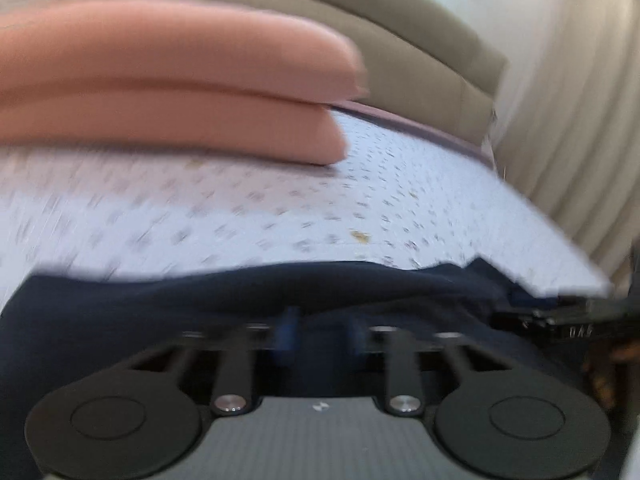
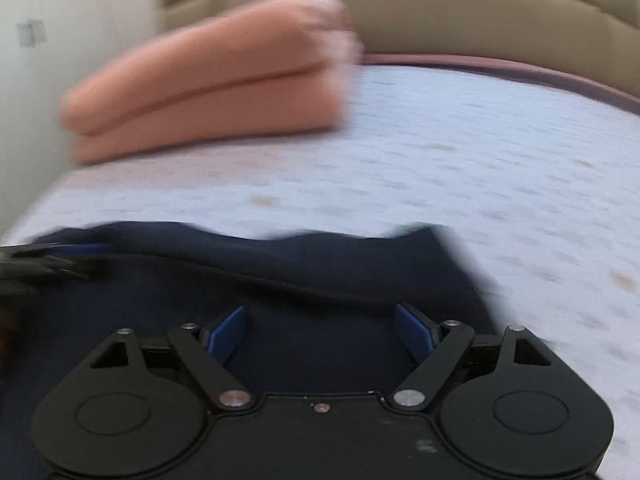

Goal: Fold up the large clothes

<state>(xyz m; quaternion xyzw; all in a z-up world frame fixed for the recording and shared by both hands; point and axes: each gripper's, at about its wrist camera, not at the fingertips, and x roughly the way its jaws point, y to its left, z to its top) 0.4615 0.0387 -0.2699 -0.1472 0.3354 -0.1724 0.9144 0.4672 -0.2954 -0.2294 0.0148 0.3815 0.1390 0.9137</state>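
Note:
A dark navy garment [image 2: 280,280] lies on the bed's near part; it also shows in the left wrist view [image 1: 200,300]. My right gripper [image 2: 320,332] is open, its blue fingers [image 2: 228,336] spread wide just above the navy cloth. My left gripper [image 1: 320,332] has its blue fingers [image 1: 288,330] close together with navy cloth around them; the blur hides whether cloth is pinched. The left gripper's tip also shows at the left edge of the right wrist view [image 2: 48,260], and the right gripper's tip at the right edge of the left wrist view [image 1: 560,320].
A folded pink-orange blanket [image 2: 216,80] sits at the far left of the patterned white bedsheet [image 2: 480,160]; it also shows in the left wrist view [image 1: 168,80]. A beige padded headboard [image 2: 440,8] stands behind. A pale curtain [image 1: 580,120] hangs at the bed's side.

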